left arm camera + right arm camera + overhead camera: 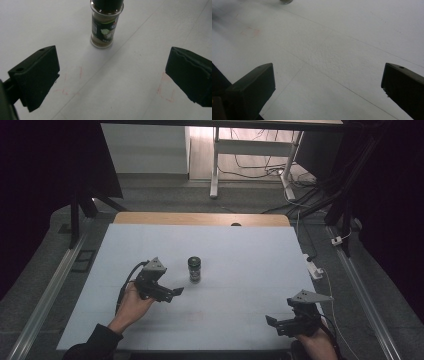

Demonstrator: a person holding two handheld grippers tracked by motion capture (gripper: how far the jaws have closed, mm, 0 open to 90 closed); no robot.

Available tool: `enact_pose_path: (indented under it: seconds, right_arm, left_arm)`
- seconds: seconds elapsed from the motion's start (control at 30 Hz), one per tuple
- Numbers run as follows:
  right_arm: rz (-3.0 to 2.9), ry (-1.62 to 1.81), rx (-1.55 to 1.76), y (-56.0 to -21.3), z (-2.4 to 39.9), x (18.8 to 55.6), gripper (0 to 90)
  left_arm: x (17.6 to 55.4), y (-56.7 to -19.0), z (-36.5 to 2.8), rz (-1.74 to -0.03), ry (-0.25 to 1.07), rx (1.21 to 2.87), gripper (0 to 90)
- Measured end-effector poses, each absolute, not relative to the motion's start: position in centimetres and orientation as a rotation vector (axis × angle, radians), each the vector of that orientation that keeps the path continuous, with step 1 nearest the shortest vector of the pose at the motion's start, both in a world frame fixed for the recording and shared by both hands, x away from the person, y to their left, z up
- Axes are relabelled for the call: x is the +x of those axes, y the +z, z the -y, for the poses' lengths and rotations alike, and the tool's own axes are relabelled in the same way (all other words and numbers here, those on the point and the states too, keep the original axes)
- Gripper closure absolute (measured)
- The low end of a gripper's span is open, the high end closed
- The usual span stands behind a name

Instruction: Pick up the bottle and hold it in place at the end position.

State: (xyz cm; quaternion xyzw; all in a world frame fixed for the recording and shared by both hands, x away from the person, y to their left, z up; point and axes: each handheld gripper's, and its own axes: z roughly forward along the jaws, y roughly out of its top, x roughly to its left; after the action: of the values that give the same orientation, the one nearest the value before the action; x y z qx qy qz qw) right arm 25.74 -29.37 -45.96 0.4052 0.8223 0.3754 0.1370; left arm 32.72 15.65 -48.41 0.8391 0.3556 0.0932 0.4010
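From the high view, your left gripper [172, 292] sits left of the table's [240, 250] middle, with the spice jar [194, 269] upright just beyond it at about two o'clock, near but not touching. Your right gripper [272, 322] is down at the table's five o'clock corner, well apart from the jar.

In the left gripper view, your left gripper [112, 75] has its jaws spread wide over the bare white surface. The jar [105, 25] stands at twelve o'clock ahead of them, dark cap cut off by the top edge, brown contents under a dark label.

In the right gripper view, your right gripper [328, 85] also stands wide apart, holding nothing. A round base [286, 1] at eleven o'clock is probably the jar, though too little shows to be sure.
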Motion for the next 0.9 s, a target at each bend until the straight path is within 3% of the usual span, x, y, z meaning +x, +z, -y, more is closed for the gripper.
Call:
enact_pose_path:
  seconds: [0.9]
  right_arm:
    - [-2.386,1.095,1.170,-46.0,29.4,25.7,0.0]
  left_arm:
    - [38.4,-50.5,-11.1,-0.805,0.255,2.189,0.0]
